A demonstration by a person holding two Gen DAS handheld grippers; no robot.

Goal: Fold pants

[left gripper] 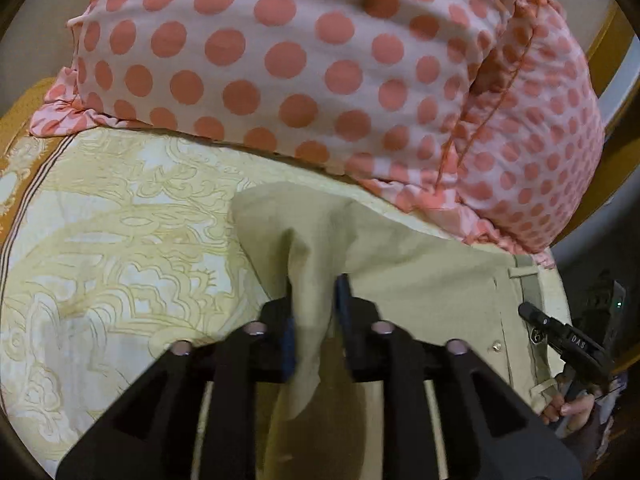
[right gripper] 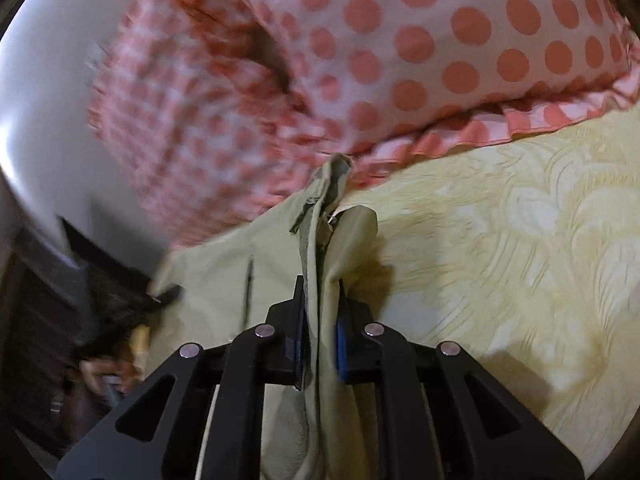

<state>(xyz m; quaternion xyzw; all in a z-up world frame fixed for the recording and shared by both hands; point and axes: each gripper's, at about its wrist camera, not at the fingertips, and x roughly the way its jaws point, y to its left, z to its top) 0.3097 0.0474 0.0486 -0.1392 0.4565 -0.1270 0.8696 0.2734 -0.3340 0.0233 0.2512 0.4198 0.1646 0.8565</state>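
Khaki pants (left gripper: 420, 280) lie on a yellow patterned bedsheet (left gripper: 120, 240). My left gripper (left gripper: 314, 280) is shut on a raised fold of the pants, pinched between its blue pads. My right gripper (right gripper: 320, 280) is shut on the waistband edge of the pants (right gripper: 320, 240), with a belt loop and button area sticking up past the fingertips. The right gripper also shows at the right edge of the left wrist view (left gripper: 568, 340), with the hand that holds it.
A big pillow with pink polka dots (left gripper: 320, 60) lies just beyond the pants, also in the right wrist view (right gripper: 400, 40). The bedsheet (right gripper: 520, 260) spreads to the right there. A white wall (right gripper: 48, 120) and dark furniture (right gripper: 36, 300) are beyond the bed's edge.
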